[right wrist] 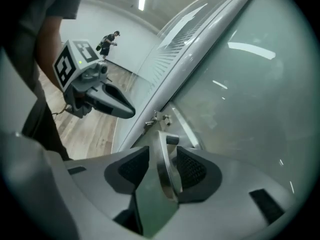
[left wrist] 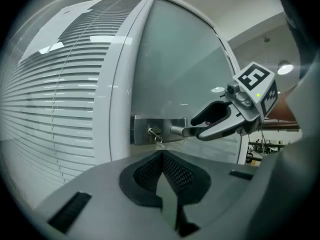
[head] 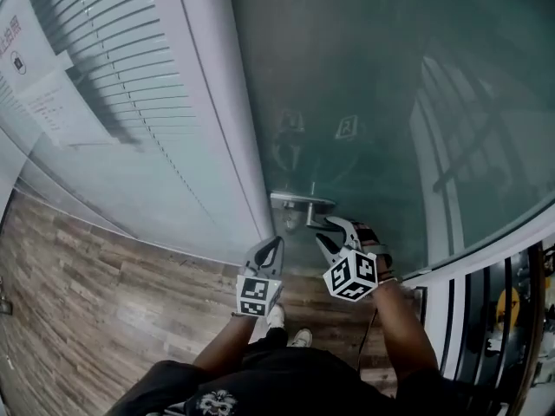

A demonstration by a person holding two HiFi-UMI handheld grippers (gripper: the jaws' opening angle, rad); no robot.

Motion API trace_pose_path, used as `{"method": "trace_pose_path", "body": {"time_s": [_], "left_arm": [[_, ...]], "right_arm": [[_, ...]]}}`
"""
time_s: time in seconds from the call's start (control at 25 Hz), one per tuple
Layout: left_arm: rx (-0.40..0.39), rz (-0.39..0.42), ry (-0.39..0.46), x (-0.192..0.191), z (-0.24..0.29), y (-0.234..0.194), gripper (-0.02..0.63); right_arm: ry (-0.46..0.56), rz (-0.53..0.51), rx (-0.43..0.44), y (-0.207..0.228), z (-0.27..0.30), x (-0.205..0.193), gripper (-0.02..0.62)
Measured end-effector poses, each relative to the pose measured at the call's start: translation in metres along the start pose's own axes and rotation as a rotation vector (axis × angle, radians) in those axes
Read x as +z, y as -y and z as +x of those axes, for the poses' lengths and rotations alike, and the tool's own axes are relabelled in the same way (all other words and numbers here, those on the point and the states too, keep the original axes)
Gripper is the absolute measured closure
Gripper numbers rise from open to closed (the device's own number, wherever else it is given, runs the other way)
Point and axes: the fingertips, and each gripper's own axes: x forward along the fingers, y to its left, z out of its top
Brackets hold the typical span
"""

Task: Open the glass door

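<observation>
The frosted glass door (head: 390, 102) carries a metal lever handle (head: 299, 200) on a steel lock plate (left wrist: 142, 130) with a key (left wrist: 156, 135) in it. My right gripper (head: 329, 230) is at the handle, jaws wide apart. The lever (right wrist: 165, 164) lies between its two black pads, and I see no pad pressing on it. From the left gripper view the lever (left wrist: 182, 130) runs in between the right gripper's (left wrist: 210, 124) upper and lower fingers. My left gripper (head: 274, 245) hangs just left of the handle, shut and empty, clear of the door.
A white door frame (head: 225, 102) stands left of the glass, and beyond it a window with slatted blinds (head: 113, 68) and paper notices (head: 35, 85). Wooden floor (head: 104, 293) lies below. Dark railings (head: 494, 319) are at the right. A person (right wrist: 107, 43) stands far off.
</observation>
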Motion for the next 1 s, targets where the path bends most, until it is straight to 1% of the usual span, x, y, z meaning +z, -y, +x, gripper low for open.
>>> {"method": "trace_pose_path", "body": {"time_s": [0.12,0.2,0.32,0.4,0.44,0.48,0.56,0.6,0.8,0.92,1.0], "left_arm": [[-0.013,-0.009,-0.002,-0.003,0.007,-0.005,0.600],[-0.020,-0.014,-0.002,-0.005,0.012,-0.008,0.600],[-0.034,-0.012,-0.009,-0.009,0.020,-0.010,0.600],[-0.041,-0.013,-0.015,-0.012,0.023,-0.012,0.600],[-0.042,-0.015,-0.016,-0.013,0.024,-0.013,0.600],[-0.041,-0.016,-0.017,-0.013,0.025,-0.015,0.600],[-0.038,-0.017,-0.019,-0.015,0.026,-0.019,0.600],[-0.037,-0.018,-0.020,-0.016,0.027,-0.020,0.600],[-0.040,-0.019,-0.024,-0.019,0.030,-0.022,0.600],[-0.046,-0.019,-0.021,-0.018,0.030,-0.019,0.600],[-0.048,-0.014,-0.023,-0.019,0.029,-0.019,0.600]], "right_arm": [[-0.087,-0.124,0.074,-0.005,0.017,-0.007,0.434],[-0.124,-0.167,0.110,-0.006,0.028,-0.010,0.434],[-0.161,-0.200,0.159,-0.010,0.042,-0.013,0.434],[-0.179,-0.194,0.193,-0.014,0.050,-0.015,0.437],[-0.185,-0.185,0.208,-0.016,0.053,-0.015,0.443],[-0.188,-0.178,0.215,-0.017,0.057,-0.015,0.473],[-0.186,-0.176,0.209,-0.017,0.061,-0.014,0.559],[-0.184,-0.178,0.204,-0.016,0.062,-0.014,0.568],[-0.138,-0.173,0.173,-0.016,0.063,-0.012,0.575],[-0.072,-0.119,0.159,-0.017,0.064,-0.009,0.577],[-0.006,-0.062,0.147,-0.018,0.066,-0.005,0.577]]}}
